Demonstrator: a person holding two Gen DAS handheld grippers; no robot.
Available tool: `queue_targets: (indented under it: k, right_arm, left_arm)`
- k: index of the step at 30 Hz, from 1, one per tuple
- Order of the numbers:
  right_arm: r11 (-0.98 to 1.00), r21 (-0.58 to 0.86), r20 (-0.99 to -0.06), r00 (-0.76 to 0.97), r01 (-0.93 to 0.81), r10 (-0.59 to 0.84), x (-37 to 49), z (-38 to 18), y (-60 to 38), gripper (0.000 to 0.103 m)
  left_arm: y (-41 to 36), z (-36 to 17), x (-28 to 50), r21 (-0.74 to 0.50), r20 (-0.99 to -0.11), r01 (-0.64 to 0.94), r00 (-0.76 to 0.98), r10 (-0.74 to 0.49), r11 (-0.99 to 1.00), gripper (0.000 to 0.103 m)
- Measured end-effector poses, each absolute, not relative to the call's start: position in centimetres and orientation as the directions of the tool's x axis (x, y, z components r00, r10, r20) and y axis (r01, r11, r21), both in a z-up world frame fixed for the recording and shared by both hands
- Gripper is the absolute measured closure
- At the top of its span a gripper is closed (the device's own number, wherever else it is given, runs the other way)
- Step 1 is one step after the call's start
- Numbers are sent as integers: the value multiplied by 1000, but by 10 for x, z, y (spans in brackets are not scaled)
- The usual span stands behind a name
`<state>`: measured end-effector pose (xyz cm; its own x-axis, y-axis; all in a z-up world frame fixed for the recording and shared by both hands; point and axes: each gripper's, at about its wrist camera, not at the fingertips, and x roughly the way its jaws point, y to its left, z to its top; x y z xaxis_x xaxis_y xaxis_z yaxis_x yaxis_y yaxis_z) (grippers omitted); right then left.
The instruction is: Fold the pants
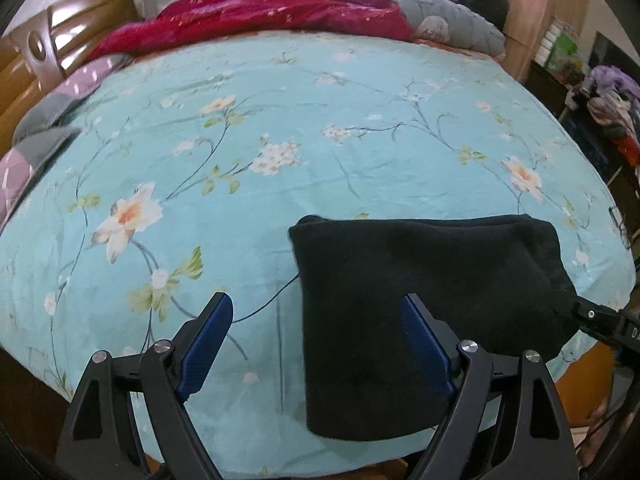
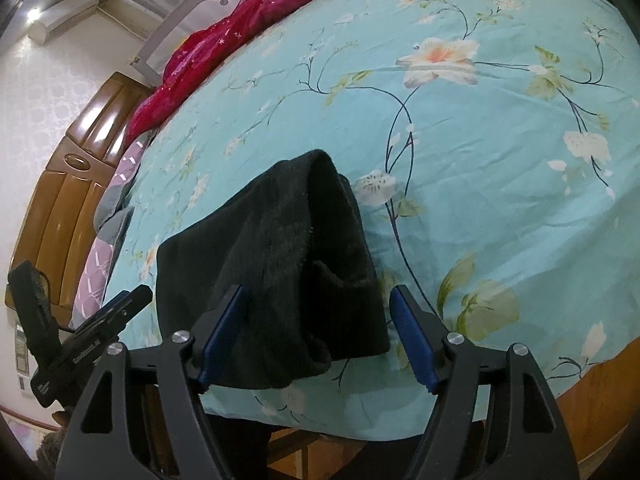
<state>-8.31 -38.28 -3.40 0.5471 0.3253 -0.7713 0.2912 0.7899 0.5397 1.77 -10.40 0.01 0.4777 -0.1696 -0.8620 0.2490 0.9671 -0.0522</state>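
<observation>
The black pants (image 1: 424,312) lie folded into a thick rectangle on the turquoise floral bedsheet (image 1: 280,128), near the bed's front edge. My left gripper (image 1: 318,312) is open just in front of the bundle's left edge, holding nothing. My right gripper (image 2: 316,304) is open, its jaws either side of the near end of the pants (image 2: 280,264) with the cloth between them. The right gripper's tip also shows at the right edge of the left wrist view (image 1: 592,316). The left gripper shows at the lower left of the right wrist view (image 2: 120,312).
A red blanket (image 1: 256,12) and a grey pillow (image 1: 444,20) lie at the far side of the bed. A purple and grey quilt (image 1: 40,136) lies by the wooden headboard (image 1: 48,52). Clothes pile on a rack (image 1: 612,108) at the right.
</observation>
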Motion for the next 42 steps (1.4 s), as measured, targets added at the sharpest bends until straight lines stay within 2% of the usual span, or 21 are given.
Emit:
queue_targets:
  k: [2,6,11,13,19,20,21,22,23,25,27,28,31,34,35,37,39,40,41,42]
  right_arm:
    - [781,552,-762,557,293,329,-87,-32,-386,29]
    - [727,630,-713,577,275,399,-103,-33,-384,29]
    - [711,658,-685,589,248,429,-108,-40,-372,29]
    - [709,664,-676,596,237,433,-106,-41,-369,29]
    - [660,709,-642,616,249,457,-101,-50,-367,33]
    - [658,707,-648,613,261,453,-100,-54,-366,44]
    - [656,704,-655,608,274,449,-99,-56,-366,62]
    - [635,720,-648,600,280,469,-95,-61,-366,69]
    - [609,741,-633,597,282,494,-91,-62,-368,72]
    - [529,808,-557,631,261,540,-88,-51,-370,73]
    - [473,864,-456,670,174,586,-85,-29,-366,73]
    - [470,870,-439,672,150,596,-84,-22,-362,73]
    - [461,875,-438,648,148,623,-79,-30,-353,73]
    - [527,799,-584,581,289,567,-76,-71,-352,73]
    - [513,798,-592,570,316,569,-78,-82,-354,73]
    - [461,831,-548,602,312,580,-88,-81,-357,72]
    - [515,807,-570,610,289,550,-94,-66,-356,60]
    - [543,794,-576,623,273,529,-99,-58,-356,55]
    - [559,786,-576,641,264,507,-105,-53,-357,45]
    - [566,782,-571,662,259,485,-111,-49,-357,41]
  left_arm:
    - [-90,-2,20,-118,-876,207,440,-200,971,17]
    - [-59,-20,18,-328,-897,91,283,-340,940,17]
    - [-51,-44,7,-544,-834,-26,125,-538,838,17]
    - [-60,-51,5,-576,-816,-27,84,-572,817,17]
    - [-80,-64,7,-546,-837,-35,78,-542,837,18]
    - [-81,-65,9,-530,-845,-35,96,-525,847,33]
    - [-81,-64,11,-511,-856,-29,107,-505,859,45]
    - [-80,-62,14,-517,-853,-28,105,-512,856,55]
    - [-78,-59,16,-535,-842,-35,109,-528,844,65]
    - [-67,-48,16,-561,-822,-43,144,-550,827,74]
    - [-59,-38,14,-543,-827,-29,192,-529,839,75]
    - [-55,-34,12,-501,-845,-23,229,-483,865,76]
    - [-55,-46,13,-416,-887,-19,229,-401,909,76]
    - [-57,-56,14,-419,-892,-6,188,-411,908,75]
    - [-59,-53,14,-419,-891,9,188,-413,908,75]
    - [-58,-37,16,-413,-885,55,212,-415,909,76]
    - [-60,-17,21,-408,-868,121,257,-425,905,71]
    - [-66,-6,25,-398,-858,176,277,-433,900,57]
    - [-72,4,31,-383,-851,224,290,-437,896,34]
    - [-83,15,40,-380,-840,282,294,-456,881,28]
